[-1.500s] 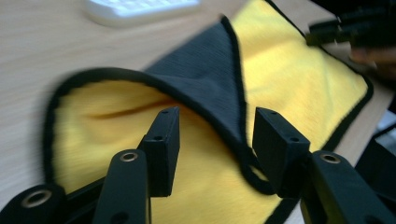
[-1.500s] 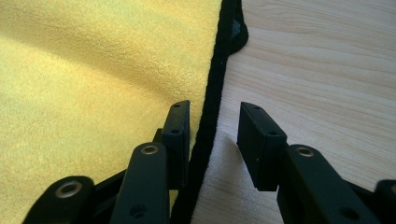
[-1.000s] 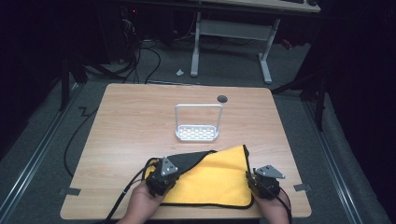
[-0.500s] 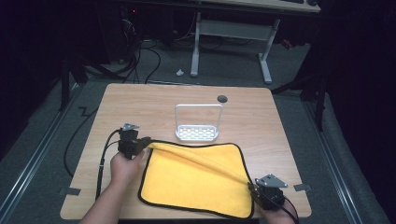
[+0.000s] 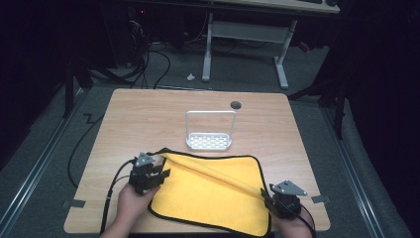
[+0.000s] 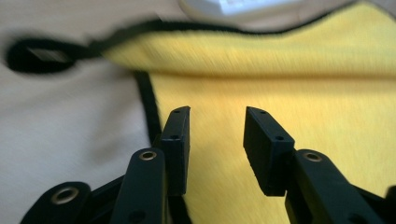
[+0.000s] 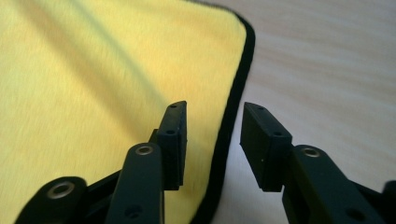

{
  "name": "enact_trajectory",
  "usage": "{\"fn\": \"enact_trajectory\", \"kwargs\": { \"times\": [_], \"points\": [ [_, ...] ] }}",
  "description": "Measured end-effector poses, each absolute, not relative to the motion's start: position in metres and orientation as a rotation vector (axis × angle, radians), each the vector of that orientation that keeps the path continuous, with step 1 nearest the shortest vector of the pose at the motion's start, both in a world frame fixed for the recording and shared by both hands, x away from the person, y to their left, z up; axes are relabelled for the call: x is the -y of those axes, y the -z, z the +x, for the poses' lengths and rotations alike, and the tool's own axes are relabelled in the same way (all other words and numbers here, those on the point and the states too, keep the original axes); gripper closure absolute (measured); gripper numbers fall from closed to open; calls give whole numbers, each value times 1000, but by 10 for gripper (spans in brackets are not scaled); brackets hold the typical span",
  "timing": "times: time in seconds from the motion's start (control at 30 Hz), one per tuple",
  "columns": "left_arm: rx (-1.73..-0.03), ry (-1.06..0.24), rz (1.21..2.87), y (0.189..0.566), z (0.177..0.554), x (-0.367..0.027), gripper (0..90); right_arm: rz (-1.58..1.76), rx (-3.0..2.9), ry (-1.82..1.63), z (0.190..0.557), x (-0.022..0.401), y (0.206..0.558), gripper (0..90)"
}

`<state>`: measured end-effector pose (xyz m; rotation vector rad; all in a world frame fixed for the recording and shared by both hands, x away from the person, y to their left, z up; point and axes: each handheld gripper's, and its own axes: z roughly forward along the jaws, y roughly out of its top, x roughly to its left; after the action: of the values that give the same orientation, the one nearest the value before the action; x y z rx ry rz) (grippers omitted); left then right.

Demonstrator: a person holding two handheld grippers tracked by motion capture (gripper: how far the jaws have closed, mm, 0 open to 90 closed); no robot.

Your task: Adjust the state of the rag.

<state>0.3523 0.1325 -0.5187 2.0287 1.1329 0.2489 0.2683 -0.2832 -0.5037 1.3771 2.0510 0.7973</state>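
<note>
Cloth released at left, spread nearly flat
Left gripper [image 5: 157, 174] has just opened, jaws empty over cloth [image 5: 213, 191], fold remaining; right gripper [image 5: 271, 199] open astride lower-right hem

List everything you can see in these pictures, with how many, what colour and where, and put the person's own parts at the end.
cloth: one, yellow with black edging, front half of the table, far edge folded over
rack: one, white wire frame on a perforated base, table centre, just beyond the cloth
table: one, light wood
grommet hole: one, dark, far side of the table
desk frame: one, white legs, on the floor behind
cables: several, black, floor at the far left
left gripper: one, black, jaws open over the cloth's left edge
right gripper: one, black, jaws open astride the cloth's right edge
hands: two, at the near edge
</note>
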Motion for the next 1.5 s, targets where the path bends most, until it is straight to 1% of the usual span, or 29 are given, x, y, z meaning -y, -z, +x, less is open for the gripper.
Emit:
{"fn": "enact_trajectory", "kwargs": {
  "times": [0.07, 0.2, 0.3, 0.37, 0.47, 0.6, 0.77, 0.87, 0.97, 1.1, 1.17, 1.33, 1.43, 1.5],
  "points": [
    [-1123, -264, 2050, 526, 346, -130, 631, 1380, -2043, -814, 284, 280, 504, 698],
    [-1097, -288, 2097, 524, 332, -132, 652, 1397, -2078, -795, 321, 271, 512, 785],
    [-1075, -286, 2115, 524, 315, -135, 652, 1414, -2103, -737, 340, 266, 521, 803],
    [-1063, -272, 2121, 524, 305, -137, 651, 1429, -2079, -744, 346, 270, 522, 803],
    [-1044, -234, 2100, 525, 289, -139, 648, 1470, -2025, -728, 353, 283, 523, 801],
    [-1018, -221, 2088, 527, 284, -138, 631, 1510, -1989, -693, 360, 301, 521, 792],
    [-1029, -161, 2044, 527, 290, -138, 570, 1511, -1987, -663, 362, 306, 520, 759],
    [-1022, -181, 2022, 524, 298, -139, 541, 1506, -1977, -679, 357, 304, 515, 726],
    [-1011, -234, 2021, 519, 318, -137, 537, 1476, -1995, -735, 344, 299, 509, 708],
    [-1061, -268, 2036, 525, 351, -129, 559, 1428, -2071, -771, 326, 284, 512, 690],
    [-1077, -259, 2032, 529, 361, -126, 563, 1415, -2103, -741, 320, 279, 518, 690],
    [-1067, -288, 2046, 530, 367, -112, 574, 1420, -2088, -720, 324, 288, 520, 681],
    [-1062, -247, 2043, 529, 367, -108, 570, 1461, -2055, -712, 331, 301, 520, 679],
    [-1047, -251, 2044, 528, 365, -110, 552, 1502, -2029, -727, 332, 308, 520, 661]
  ]
}}
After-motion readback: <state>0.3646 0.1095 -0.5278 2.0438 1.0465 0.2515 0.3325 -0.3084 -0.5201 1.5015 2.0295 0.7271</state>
